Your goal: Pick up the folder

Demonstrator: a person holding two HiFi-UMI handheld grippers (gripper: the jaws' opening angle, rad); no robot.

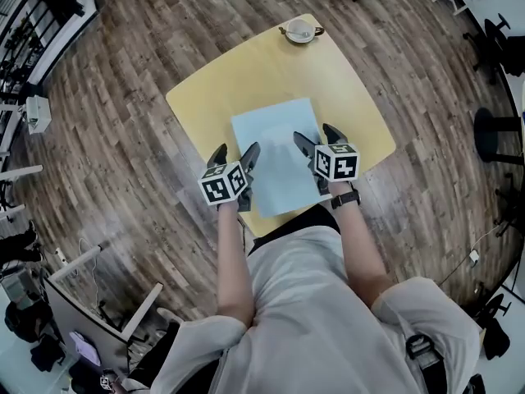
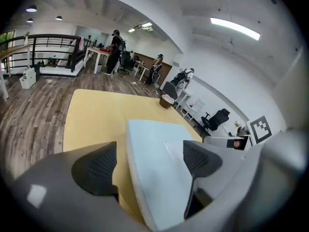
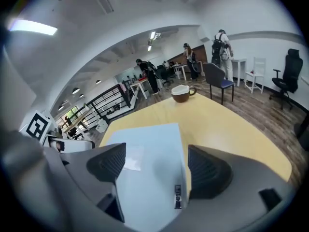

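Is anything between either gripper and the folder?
Nothing visible. The left gripper and right gripper hang open astride the folder's two side edges; the cup sits at the table's far corner, well apart.

1. A yellow bench (image 1: 246, 72) with rounded corners stands on a dark wood-plank floor (image 1: 123, 97).
2. A cup (image 1: 300, 30) on a saucer sits near the bench's far corner, brown outside and pale inside, well apart from everything else on the top.
3. A chair with a blue seat (image 3: 223, 84) stands just beyond the bench, and a black office chair (image 3: 291, 74) stands farther off.
4. A black railing (image 2: 48, 45) runs along a raised platform at the back.
5. Several people (image 2: 116, 50) stand among white tables in the background.
6. A strip light (image 2: 235, 28) glows on the white ceiling.
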